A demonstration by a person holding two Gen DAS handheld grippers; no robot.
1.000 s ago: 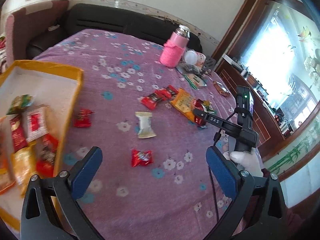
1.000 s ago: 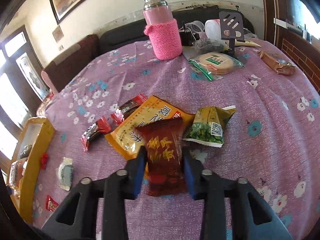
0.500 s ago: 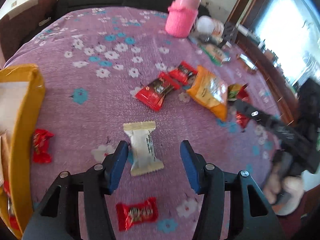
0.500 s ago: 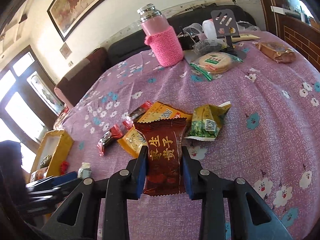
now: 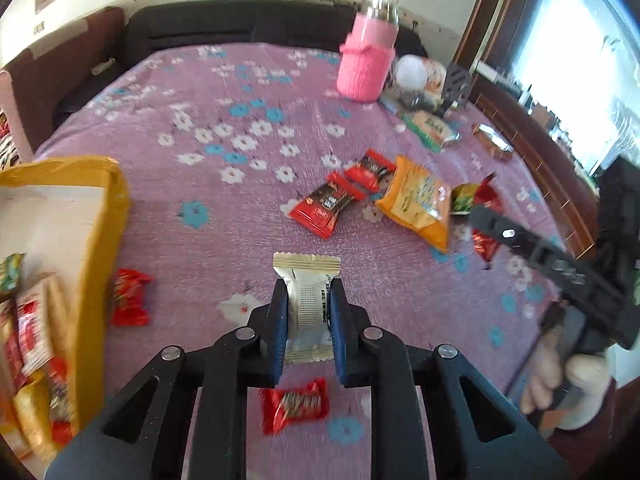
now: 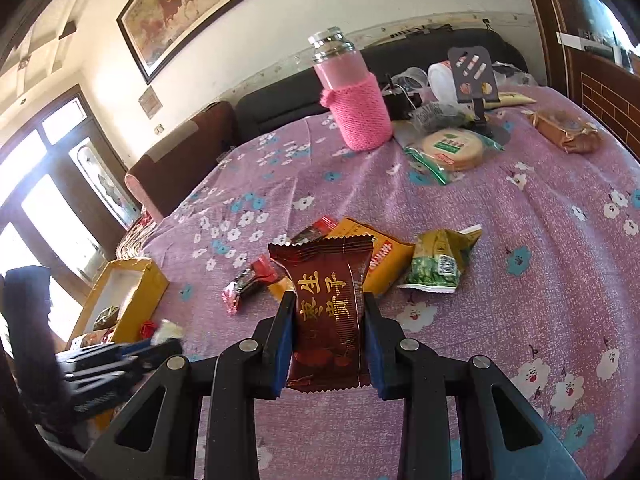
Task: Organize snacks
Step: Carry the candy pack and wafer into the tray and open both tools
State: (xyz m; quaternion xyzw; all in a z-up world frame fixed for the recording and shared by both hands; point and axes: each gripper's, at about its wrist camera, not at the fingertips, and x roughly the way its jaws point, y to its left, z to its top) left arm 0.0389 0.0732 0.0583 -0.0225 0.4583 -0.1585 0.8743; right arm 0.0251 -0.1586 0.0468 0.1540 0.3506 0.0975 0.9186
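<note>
My left gripper (image 5: 307,308) pinches a white packet (image 5: 307,300) near the table's (image 5: 240,208) near edge. My right gripper (image 6: 328,320) clamps a dark red packet (image 6: 326,300), raised above the cloth. The yellow box (image 5: 102,220) sits at the left edge, with open cloth between it and the snack pile (image 5: 416,200). Only the right view shows the wall painting (image 6: 192,8); only the left shows a red candy (image 5: 296,402) under my fingers.

I am working over a purple floral tablecloth (image 6: 500,240). A dark sofa (image 6: 304,100) is standing against the cream wall (image 6: 260,32), under a framed painting (image 6: 192,4). Daylight is entering through the windows (image 6: 44,216).
</note>
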